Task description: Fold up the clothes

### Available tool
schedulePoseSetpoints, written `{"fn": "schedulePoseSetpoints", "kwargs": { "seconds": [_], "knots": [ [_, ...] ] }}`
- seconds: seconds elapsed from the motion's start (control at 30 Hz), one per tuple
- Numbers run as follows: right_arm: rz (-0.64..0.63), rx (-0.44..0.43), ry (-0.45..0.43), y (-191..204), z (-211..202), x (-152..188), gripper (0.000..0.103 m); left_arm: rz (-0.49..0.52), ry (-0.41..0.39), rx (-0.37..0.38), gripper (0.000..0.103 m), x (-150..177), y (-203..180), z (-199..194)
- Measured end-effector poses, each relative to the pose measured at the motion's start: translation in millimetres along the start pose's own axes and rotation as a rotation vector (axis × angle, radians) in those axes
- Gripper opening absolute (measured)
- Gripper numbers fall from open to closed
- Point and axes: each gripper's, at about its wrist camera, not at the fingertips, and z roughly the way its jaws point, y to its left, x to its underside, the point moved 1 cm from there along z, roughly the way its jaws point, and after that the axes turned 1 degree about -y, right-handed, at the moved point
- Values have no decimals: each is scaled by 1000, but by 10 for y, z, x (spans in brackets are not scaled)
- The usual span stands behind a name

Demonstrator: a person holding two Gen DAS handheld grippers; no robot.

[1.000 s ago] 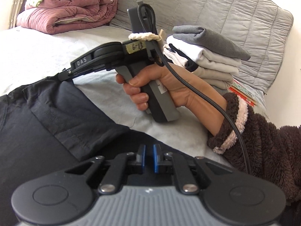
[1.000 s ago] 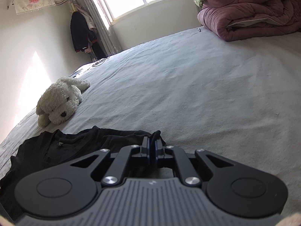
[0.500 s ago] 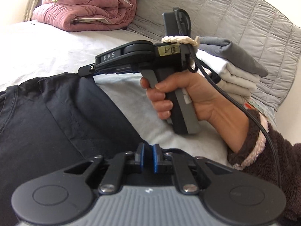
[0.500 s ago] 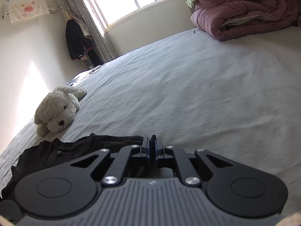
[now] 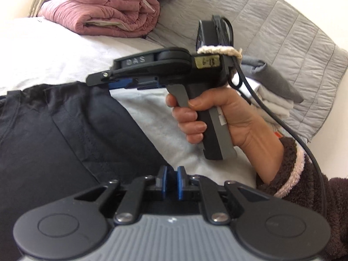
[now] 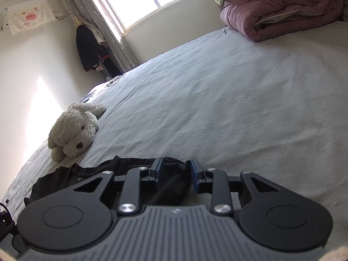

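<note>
With the right gripper (image 6: 175,175) opening off the black shirt (image 5: 65,134) and the left gripper (image 5: 171,181) nearly shut on its hem, the released fold may spring back

Left claw (image 5: 171,182) closed, right claw (image 6: 176,177) opening

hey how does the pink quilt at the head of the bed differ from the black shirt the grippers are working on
The pink quilt is thick, padded and rolled into a tall bundle; the black shirt is thin and lies low on the bed sheet. The quilt sits untouched at the far edge; the shirt lies by both grippers, the right gripper opening with its fabric between the jaws. Both rest on the sheet.
</note>
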Motion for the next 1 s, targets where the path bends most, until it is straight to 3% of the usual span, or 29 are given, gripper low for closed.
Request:
{"fn": "schedulePoseSetpoints", "kwargs": {
  "seconds": [0.03,0.07,0.2,0.23,0.3,0.33,0.47,0.57,0.77,0.87,1.0],
  "knots": [
    [-45,55,-12,35,40,30,6,-3,-6,2,9,-10,-18,24],
    [-44,69,-21,20,39,31,1,-17,-12,7,9,-13,-9,39],
    [-15,95,-54,-51,-12,11,3,-58,-35,25,9,-26,14,44],
    [-7,95,-62,-62,-50,-5,4,-57,-41,31,9,-33,8,18],
    [11,96,-78,-84,-127,-38,20,-54,-58,38,9,-70,9,-66],
    [22,68,-65,-92,-152,-55,20,-52,-71,36,9,-93,14,-118],
    [61,-22,14,-114,-203,-107,33,-108,-123,-38,9,-197,157,-194],
    [57,19,79,-100,-103,-66,33,-147,-106,-92,9,-274,267,-63],
    [87,52,74,-115,-139,-77,27,-130,-107,-135,9,-417,318,103],
    [98,66,69,-109,-207,-131,35,-139,-131,-143,9,-396,372,19],
    [100,31,94,-78,-140,-102,35,-201,-176,-196,9,-437,544,-164]
  ]
}}
